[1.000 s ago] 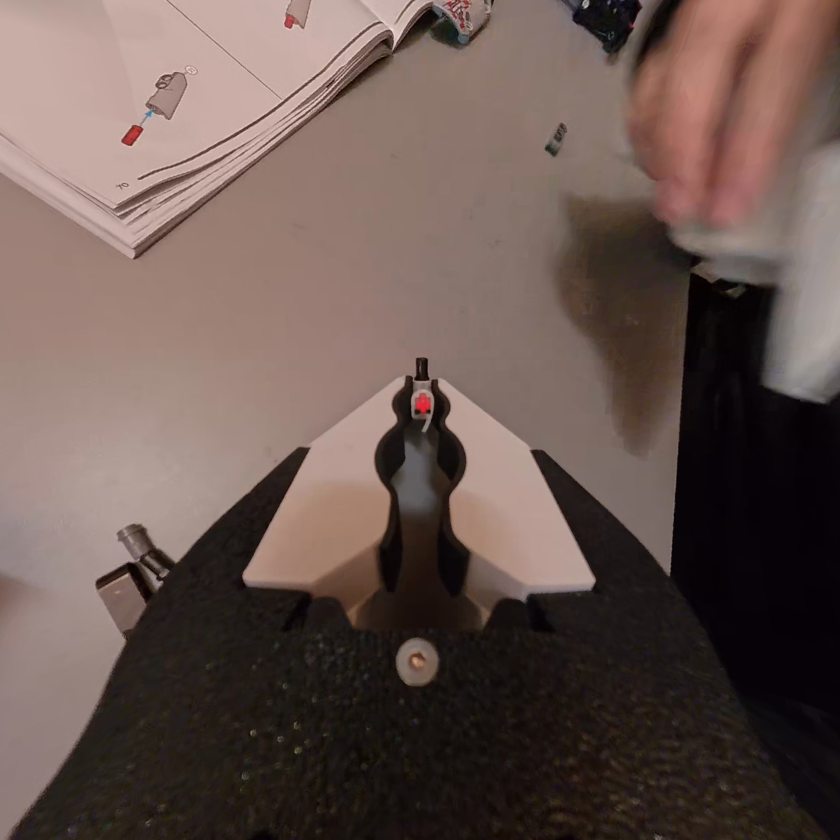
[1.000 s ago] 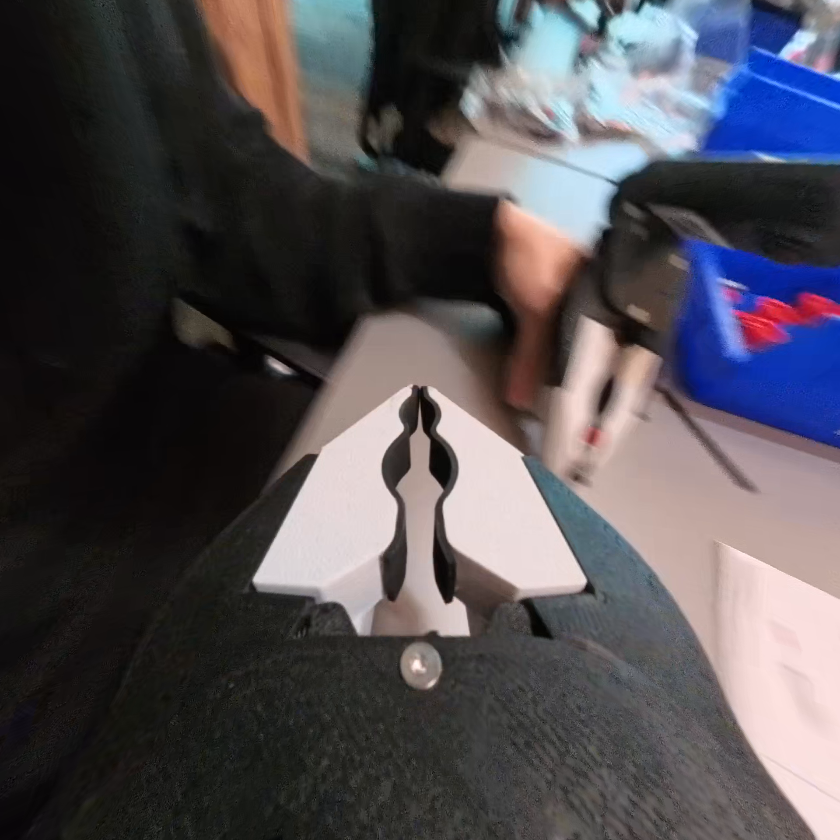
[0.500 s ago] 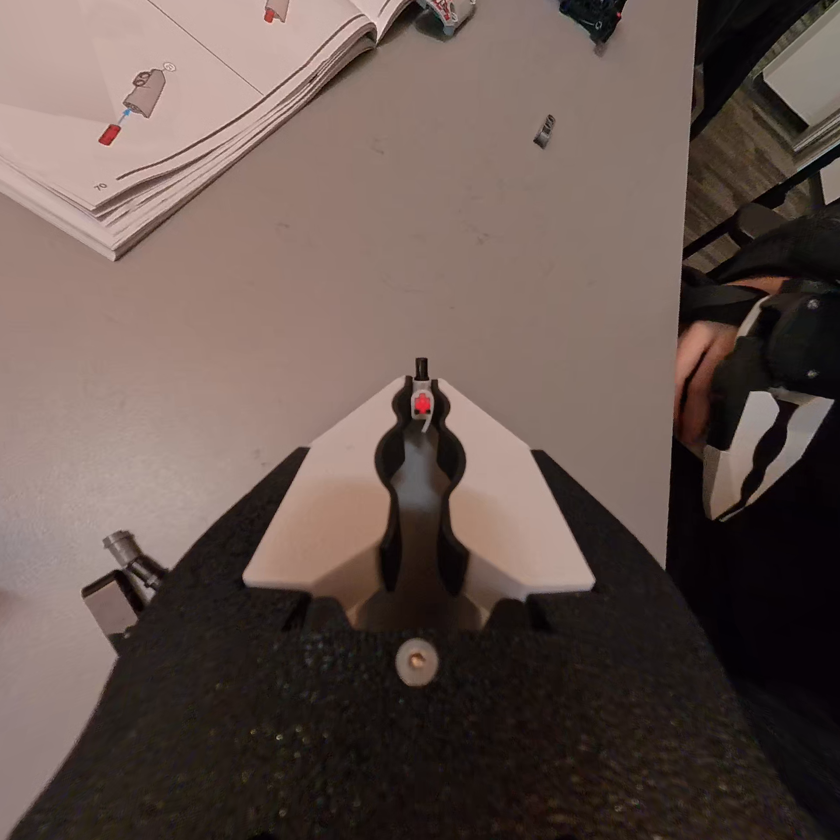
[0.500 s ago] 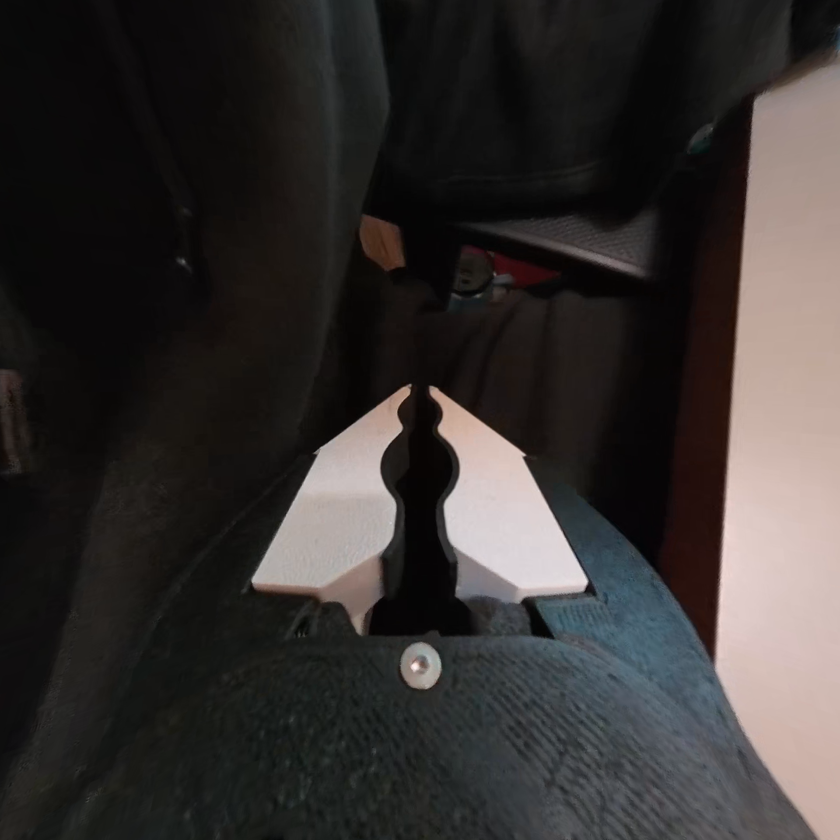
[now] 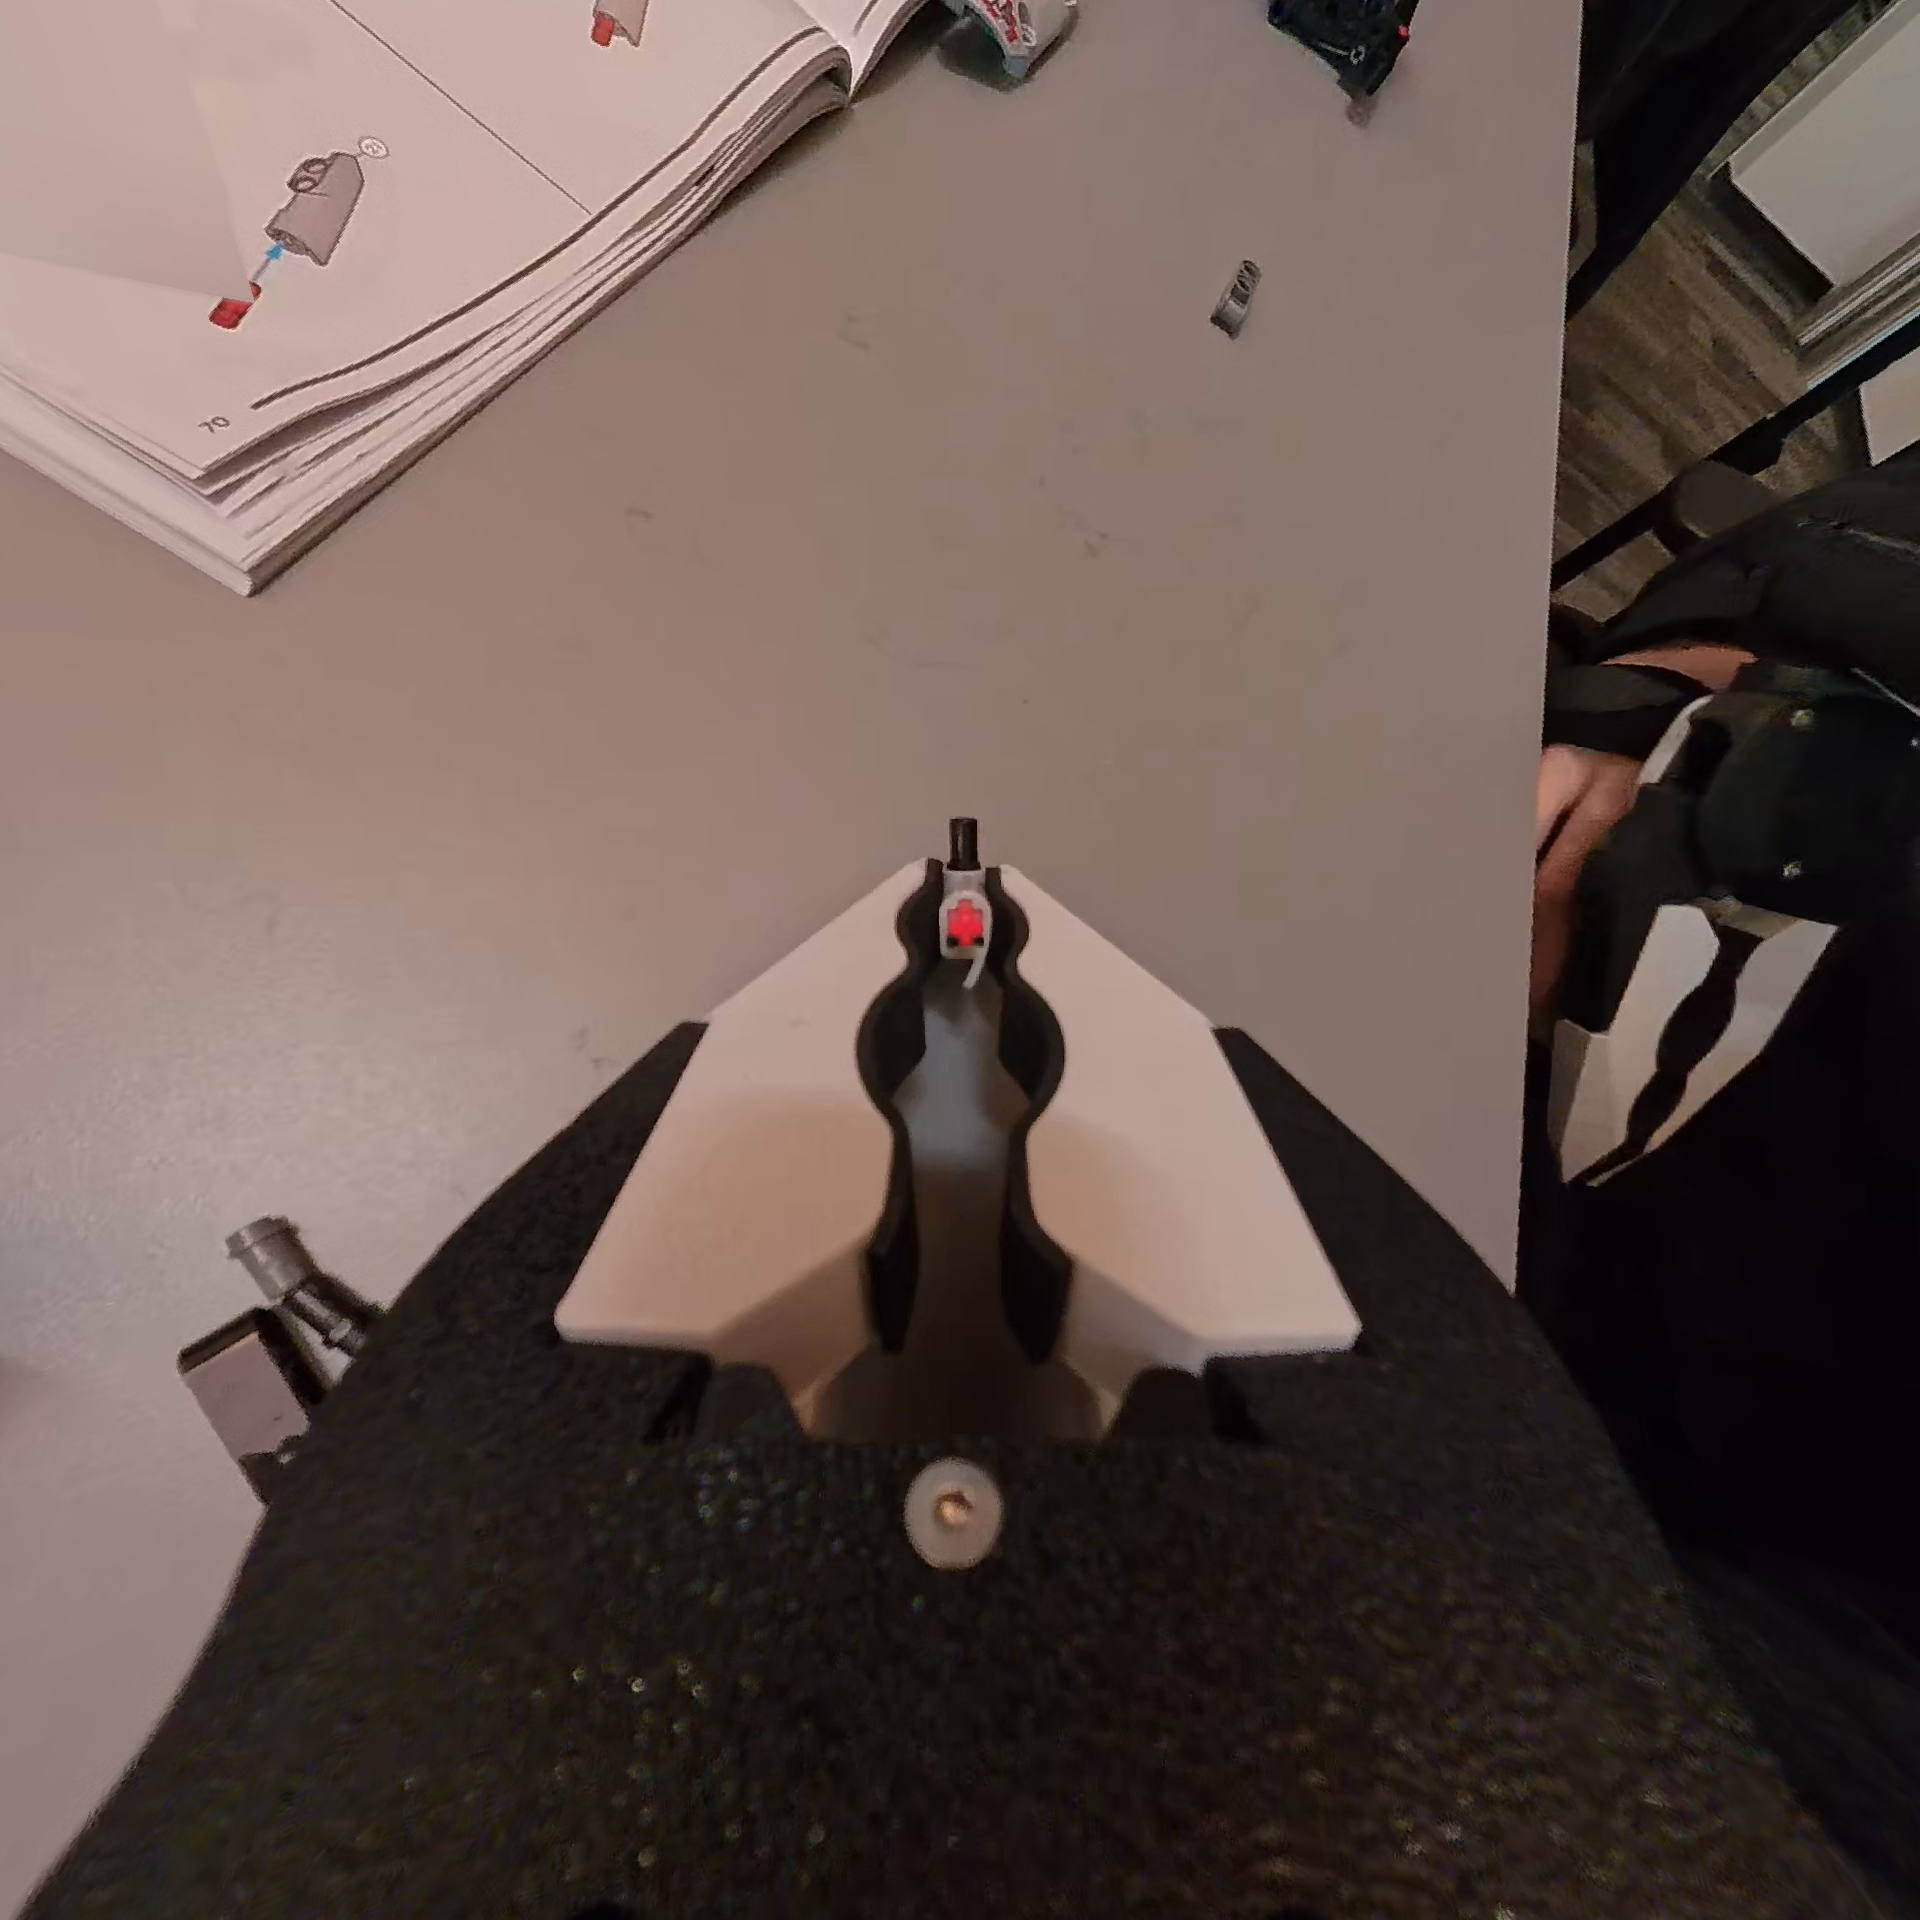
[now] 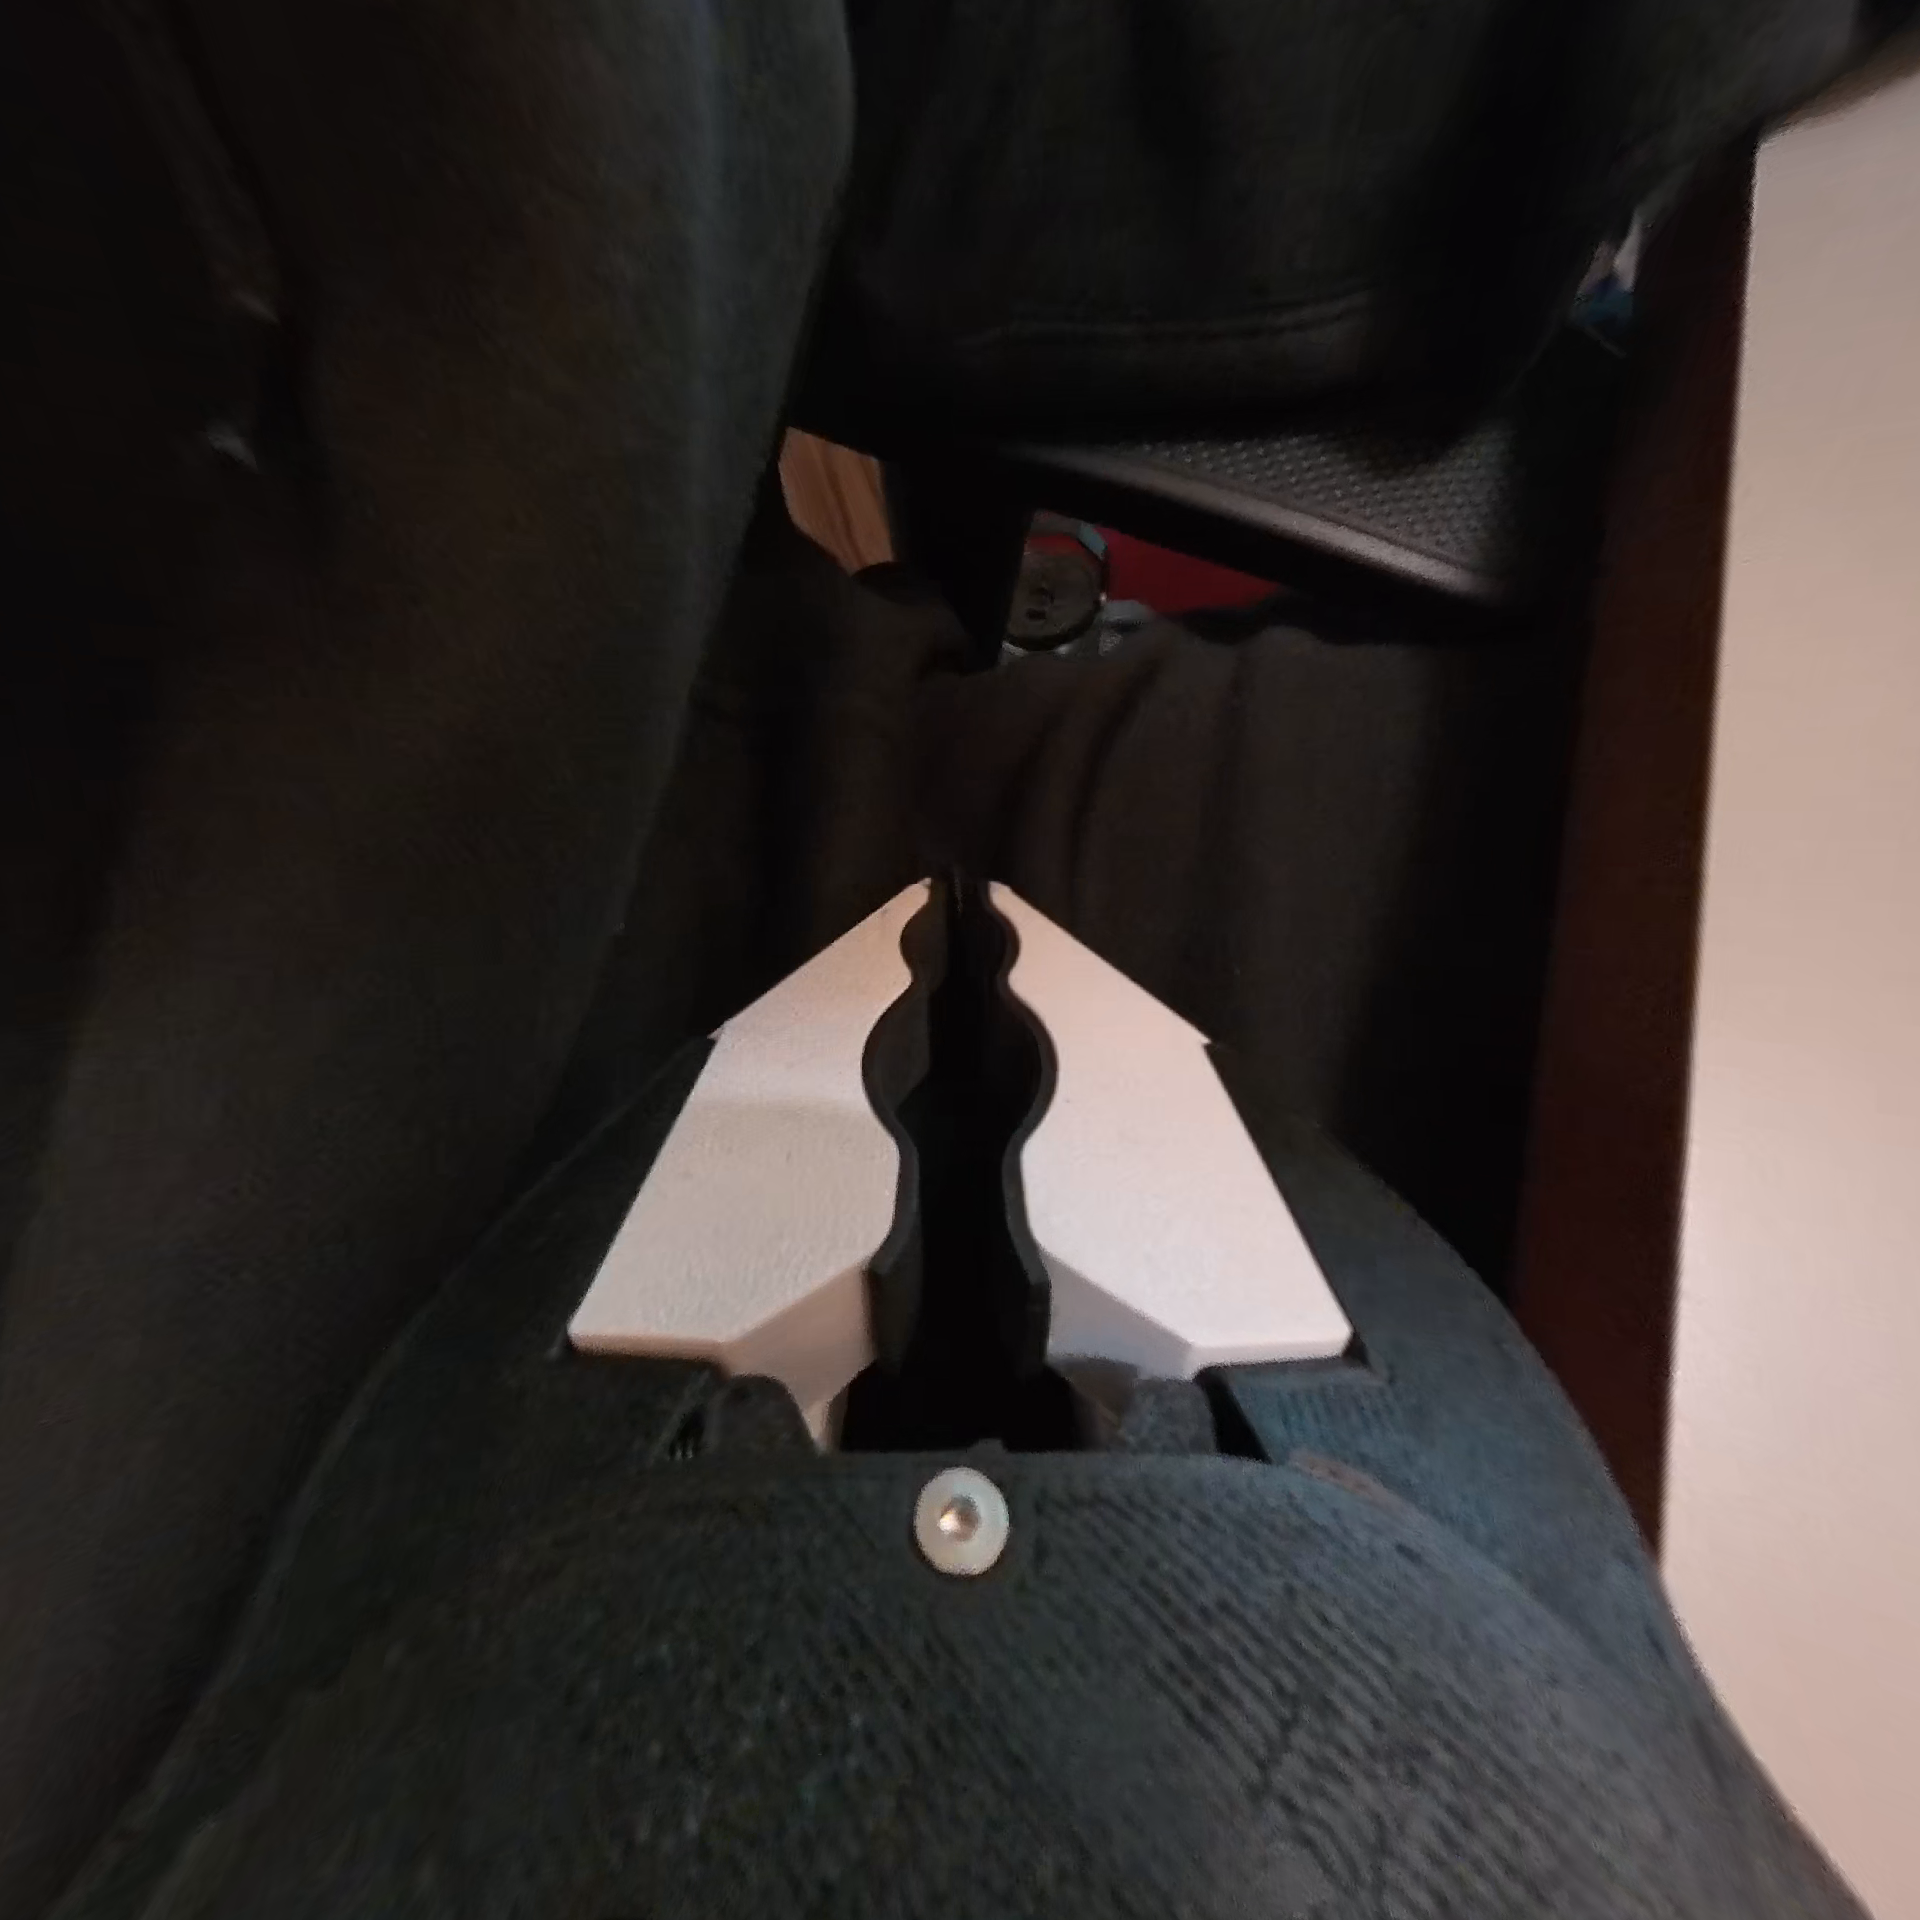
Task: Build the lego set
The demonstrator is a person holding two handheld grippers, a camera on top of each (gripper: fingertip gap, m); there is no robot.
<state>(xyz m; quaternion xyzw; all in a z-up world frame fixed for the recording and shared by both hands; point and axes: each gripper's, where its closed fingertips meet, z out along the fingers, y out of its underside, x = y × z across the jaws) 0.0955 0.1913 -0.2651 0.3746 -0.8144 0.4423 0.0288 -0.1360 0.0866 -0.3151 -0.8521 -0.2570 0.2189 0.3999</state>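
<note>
In the left wrist view my left gripper (image 5: 964,891) is shut on a small grey lego piece (image 5: 964,927) with a red cross-shaped centre and a black pin (image 5: 963,840) sticking out past the fingertips. It hangs above the grey table (image 5: 727,644). My right gripper (image 6: 962,891) is shut and empty. It sits off the table's right edge, low beside the person's dark clothing, and also shows in the left wrist view (image 5: 1704,1029).
An open instruction booklet (image 5: 312,229) lies at the far left. A small grey lego piece (image 5: 1236,298) lies at the far right, dark pieces (image 5: 1340,31) at the far edge. A grey part (image 5: 260,1340) sits near left. The table edge (image 5: 1548,727) runs along the right. The grippers' ends are close to 25 cm from one another.
The right gripper has dropped from above the table to below its right edge, beside the person's lap. The left gripper has kept still with its piece.
</note>
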